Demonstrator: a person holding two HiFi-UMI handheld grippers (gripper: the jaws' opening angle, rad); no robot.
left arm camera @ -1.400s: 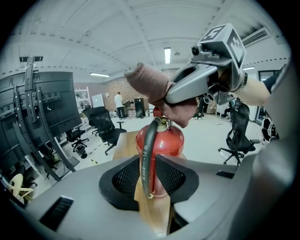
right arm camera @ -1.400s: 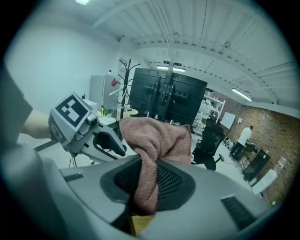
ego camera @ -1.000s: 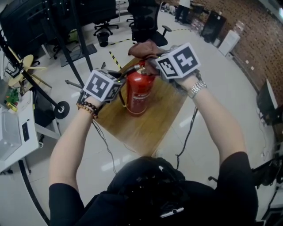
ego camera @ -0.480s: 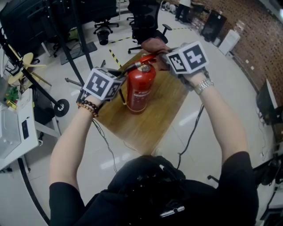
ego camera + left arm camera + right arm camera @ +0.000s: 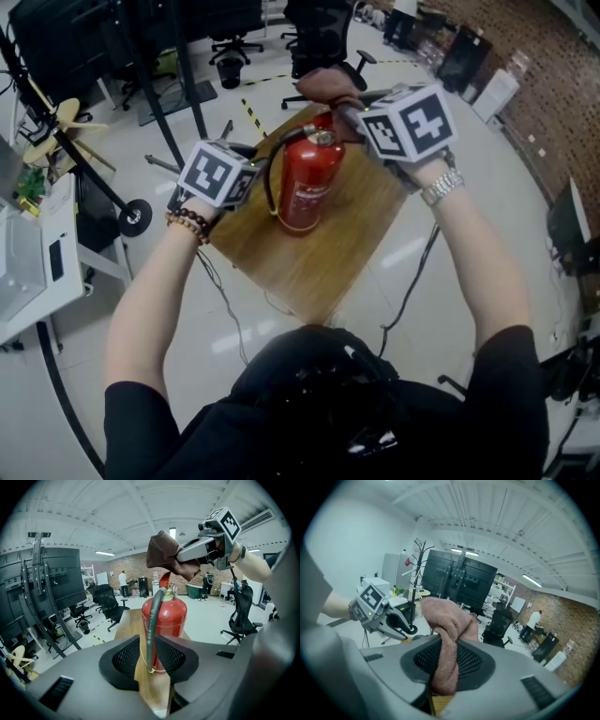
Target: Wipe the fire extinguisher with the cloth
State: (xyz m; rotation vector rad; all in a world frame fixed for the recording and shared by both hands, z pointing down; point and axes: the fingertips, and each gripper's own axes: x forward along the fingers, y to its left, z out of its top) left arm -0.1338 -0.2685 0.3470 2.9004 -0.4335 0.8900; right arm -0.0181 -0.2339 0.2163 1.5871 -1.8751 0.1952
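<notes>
Two grippers meet at the extinguisher. Closed tight on the cloth, the right gripper holds it bunched at the handle on top, above the red body. The left gripper pinches the black hose at the cylinder's left side. The extinguisher stands upright on the table, in from every edge. Bare floor rings the table; a wheeled stand sits off its left corner, and a chair stands beyond the far edge.
</notes>
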